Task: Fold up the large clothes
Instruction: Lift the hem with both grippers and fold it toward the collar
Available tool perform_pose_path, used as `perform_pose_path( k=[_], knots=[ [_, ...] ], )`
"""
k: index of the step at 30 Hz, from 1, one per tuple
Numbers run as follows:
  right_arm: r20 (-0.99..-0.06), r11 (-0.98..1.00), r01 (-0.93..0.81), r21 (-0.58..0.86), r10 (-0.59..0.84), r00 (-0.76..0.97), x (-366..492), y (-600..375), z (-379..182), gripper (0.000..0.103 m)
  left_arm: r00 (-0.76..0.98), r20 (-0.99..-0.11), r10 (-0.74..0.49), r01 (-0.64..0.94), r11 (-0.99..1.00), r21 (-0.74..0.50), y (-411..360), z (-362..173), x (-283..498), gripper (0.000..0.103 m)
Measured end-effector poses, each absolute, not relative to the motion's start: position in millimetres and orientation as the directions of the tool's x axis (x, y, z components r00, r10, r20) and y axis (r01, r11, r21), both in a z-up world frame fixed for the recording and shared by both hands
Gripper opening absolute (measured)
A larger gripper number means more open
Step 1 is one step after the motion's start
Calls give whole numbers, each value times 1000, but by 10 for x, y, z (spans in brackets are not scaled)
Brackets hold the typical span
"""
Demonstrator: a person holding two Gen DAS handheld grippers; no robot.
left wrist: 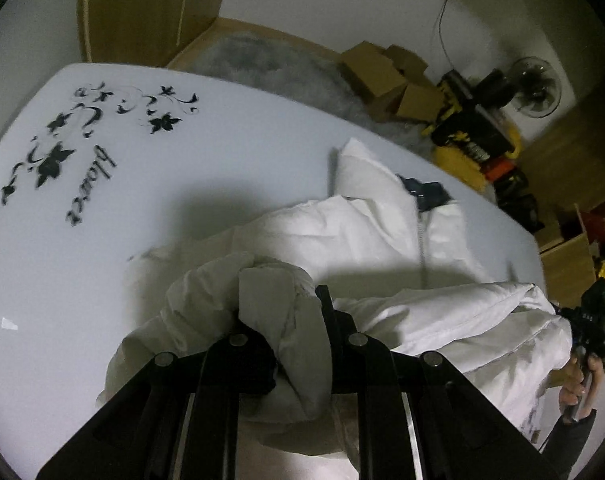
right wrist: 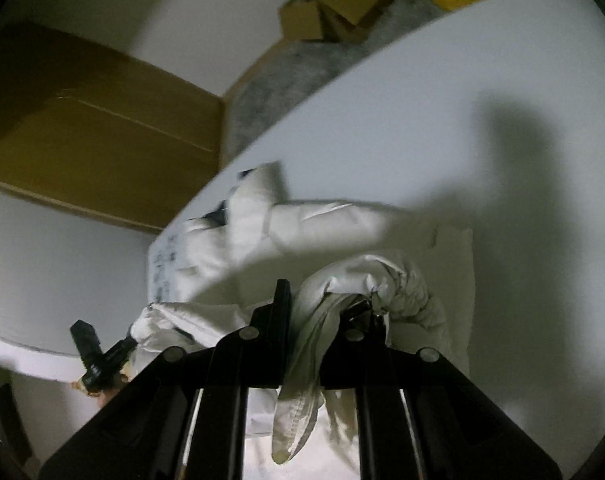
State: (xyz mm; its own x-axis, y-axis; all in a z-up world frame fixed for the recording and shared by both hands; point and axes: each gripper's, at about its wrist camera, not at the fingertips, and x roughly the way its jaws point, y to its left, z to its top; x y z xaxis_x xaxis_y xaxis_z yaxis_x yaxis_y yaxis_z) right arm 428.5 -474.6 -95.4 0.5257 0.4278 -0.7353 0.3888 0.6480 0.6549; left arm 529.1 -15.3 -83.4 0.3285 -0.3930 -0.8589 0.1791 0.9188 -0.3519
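Note:
A white padded jacket (left wrist: 366, 224) with a dark collar lining and a zip lies on the white table (left wrist: 230, 152). My left gripper (left wrist: 280, 308) is shut on a bunched fold of the jacket's lower edge and holds it above the table. My right gripper (right wrist: 326, 304) is shut on another bunched part of the jacket (right wrist: 314, 220), with cloth hanging down between its fingers. The right gripper also shows in the left wrist view (left wrist: 590, 332) at the jacket's right end. The left gripper shows in the right wrist view (right wrist: 102, 352) at the lower left.
The table carries a black floral print with lettering (left wrist: 62, 144) at its far left. Beyond it are a grey fluffy rug (left wrist: 262, 60), cardboard boxes (left wrist: 390, 80), a large flat carton (right wrist: 102, 128), a fan (left wrist: 534, 88) and yellow and black clutter (left wrist: 470, 140).

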Motion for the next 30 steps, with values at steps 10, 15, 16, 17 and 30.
perform_pose_path(
  k=[10,15,16,17,30],
  knots=[
    [-766,646,436,627,408,497,4545,-4800,-1432,14,294,-864,-408,162,913,-376,-175,-1341,5577,19],
    [-662,573,377,728,443,605,4358,-4927,-1173,61,278,-778,-563,125,824,-552,114,-1139,5503,45],
    [-647,565,368,739,440,623,4308,-4951,-1084,74,282,-749,-599,127,797,-590,174,-978,5448,71],
    [-637,574,360,735,403,657,4211,-4997,-903,76,296,-731,-614,141,785,-603,211,-829,5398,101],
    [-687,945,264,195,-61,724,4192,-3350,135,65,823,-568,19,55,992,112,-1087,10,4568,103]
  ],
)
